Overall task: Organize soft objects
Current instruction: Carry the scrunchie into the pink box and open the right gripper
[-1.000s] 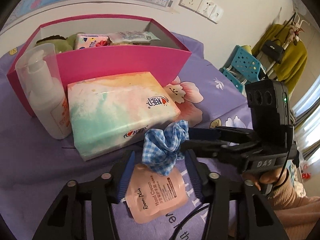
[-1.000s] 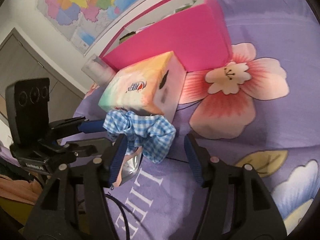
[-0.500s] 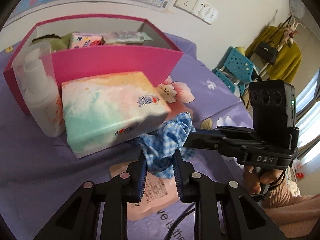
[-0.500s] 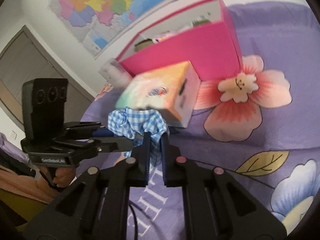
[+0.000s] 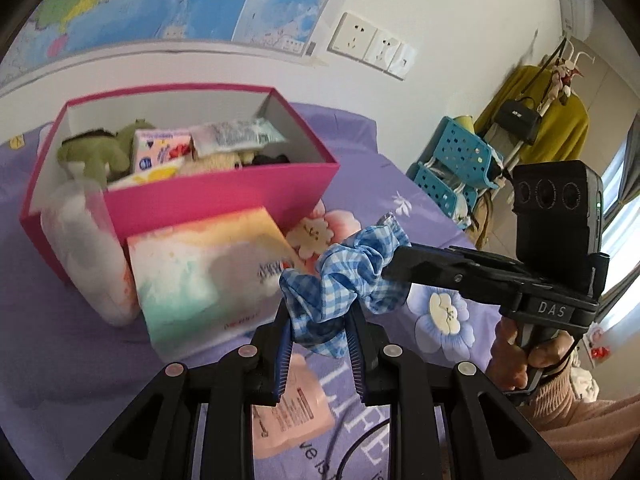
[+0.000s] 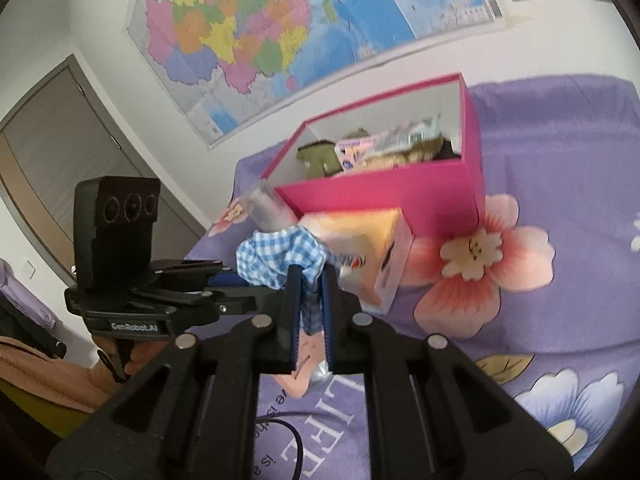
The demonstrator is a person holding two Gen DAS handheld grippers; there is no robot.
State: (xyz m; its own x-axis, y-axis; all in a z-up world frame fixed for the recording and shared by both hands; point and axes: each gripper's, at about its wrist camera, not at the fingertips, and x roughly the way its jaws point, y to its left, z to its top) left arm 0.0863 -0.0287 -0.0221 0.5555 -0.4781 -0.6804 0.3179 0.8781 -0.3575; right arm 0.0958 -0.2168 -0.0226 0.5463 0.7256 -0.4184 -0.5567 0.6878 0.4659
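A blue-and-white checked scrunchie (image 5: 347, 276) hangs in the air above the purple bedspread, pinched from two sides. My left gripper (image 5: 318, 334) is shut on its lower part. My right gripper (image 6: 310, 280) is shut on its other side; the scrunchie (image 6: 282, 254) bunches above those fingers. The pink box (image 5: 224, 196) stands behind, open-topped, with a green plush toy (image 5: 96, 152), tissue packs and other soft items inside. It also shows in the right wrist view (image 6: 384, 192).
A pastel tissue pack (image 5: 208, 272) lies in front of the box, with a white pump bottle (image 5: 88, 256) to its left. A pink hand-cream pouch (image 5: 288, 408) lies on the bedspread under the grippers. A wall and map are behind; blue baskets (image 5: 460, 164) stand right.
Both grippers closed on the scrunchie, which lay on the pouch, and lifted it off the bed. Both views have risen, so the box's inside now shows.
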